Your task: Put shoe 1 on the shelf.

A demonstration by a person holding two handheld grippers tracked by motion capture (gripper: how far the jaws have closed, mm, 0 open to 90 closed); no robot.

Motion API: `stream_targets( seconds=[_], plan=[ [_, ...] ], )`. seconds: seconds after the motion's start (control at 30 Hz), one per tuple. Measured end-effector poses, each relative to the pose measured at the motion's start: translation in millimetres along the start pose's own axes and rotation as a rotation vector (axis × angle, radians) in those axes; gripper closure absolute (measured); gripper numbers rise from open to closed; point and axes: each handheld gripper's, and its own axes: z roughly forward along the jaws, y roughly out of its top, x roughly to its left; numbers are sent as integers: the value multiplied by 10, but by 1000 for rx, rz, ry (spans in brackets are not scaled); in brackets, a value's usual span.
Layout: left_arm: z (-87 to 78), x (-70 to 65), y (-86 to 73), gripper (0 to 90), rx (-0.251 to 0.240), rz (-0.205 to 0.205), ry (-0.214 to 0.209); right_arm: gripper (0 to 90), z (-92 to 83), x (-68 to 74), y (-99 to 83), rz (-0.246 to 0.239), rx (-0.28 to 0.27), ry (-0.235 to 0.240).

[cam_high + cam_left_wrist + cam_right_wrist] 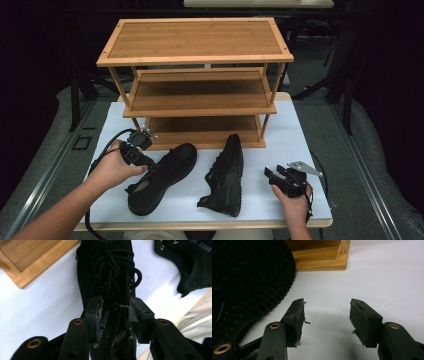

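Left tongs [115, 312]: jaws part-open, straddling tongue and collar of black mesh lace-up shoe [107, 277], pads not pressing. Shoe's long axis runs straight ahead from tongs, toe toward bamboo three-shelf rack [197, 82] at desk's [310, 200] far edge. Right tongs [327, 315]: wide, empty, second black shoe [244, 282] just beside.
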Motion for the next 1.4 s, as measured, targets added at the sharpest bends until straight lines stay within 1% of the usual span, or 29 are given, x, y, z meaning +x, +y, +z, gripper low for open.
stream_targets(
  seconds=[0.03, 0.1, 0.17, 0.2, 0.27, 0.33, 0.37, 0.43, 0.47, 0.57, 0.63, 0.67, 0.73, 0.8, 0.83, 0.87, 1.03, 1.07, 1.1, 1.27, 1.3, 1.33, 1.4],
  plan=[
    [-2, -4, 7, 624, 3, 0, 2, 450, 1, -2, -1, 2, 1, 0],
    [-8, -4, 21, 621, 3, -9, -8, 450, 8, -6, -5, 5, -7, 2],
    [-3, -15, 35, 629, 11, -13, 7, 450, 5, -8, -4, 6, -5, 3],
    [3, -21, 41, 618, 14, -15, 12, 449, 5, -9, -4, 7, -5, 3],
    [18, -22, 46, 604, 18, -10, 13, 449, 5, -9, -3, 10, -1, 3],
    [65, -19, 59, 606, 39, -9, 16, 448, 10, -12, -5, 17, -6, 5],
    [79, -15, 63, 607, 38, -13, 9, 448, 11, -13, -6, 18, -8, 5],
    [112, -6, 76, 630, 58, -25, -7, 446, 13, -16, -6, 20, -6, 6],
    [139, -18, 83, 645, 63, -45, -15, 446, 13, -16, -6, 21, -7, 6],
    [189, -45, 105, 690, 91, -43, -9, 446, 13, -18, -5, 25, -3, 9],
    [209, -53, 123, 715, 94, -52, -11, 446, 11, -21, -3, 26, 4, 7],
    [209, -53, 131, 728, 99, -49, -9, 446, 6, -23, -2, 25, 11, 5],
    [215, -57, 142, 756, 112, -56, -17, 446, 8, -25, -3, 26, 5, 7],
    [222, -61, 145, 777, 114, -54, -16, 446, 10, -27, -4, 28, 1, 11],
    [225, -61, 147, 781, 117, -53, -15, 445, 5, -26, -1, 28, 12, 7],
    [226, -60, 149, 790, 119, -48, -13, 446, 9, -26, -3, 30, 5, 11],
    [229, -78, 158, 817, 126, -49, -3, 445, 14, -28, -5, 32, -4, 12],
    [227, -79, 162, 824, 130, -40, 0, 445, 14, -29, -5, 32, -5, 12],
    [228, -84, 163, 827, 129, -40, 2, 446, 8, -29, -2, 33, 7, 11],
    [222, -89, 166, 837, 128, -34, 8, 446, 8, -35, -2, 36, 7, 12],
    [211, -84, 168, 838, 132, -23, 11, 445, 8, -36, -2, 38, 7, 12],
    [211, -84, 168, 839, 132, -23, 11, 445, 8, -36, -2, 38, 7, 12],
    [186, -77, 178, 839, 127, -23, 22, 446, 1, -40, 1, 37, 16, 11]
  ],
)
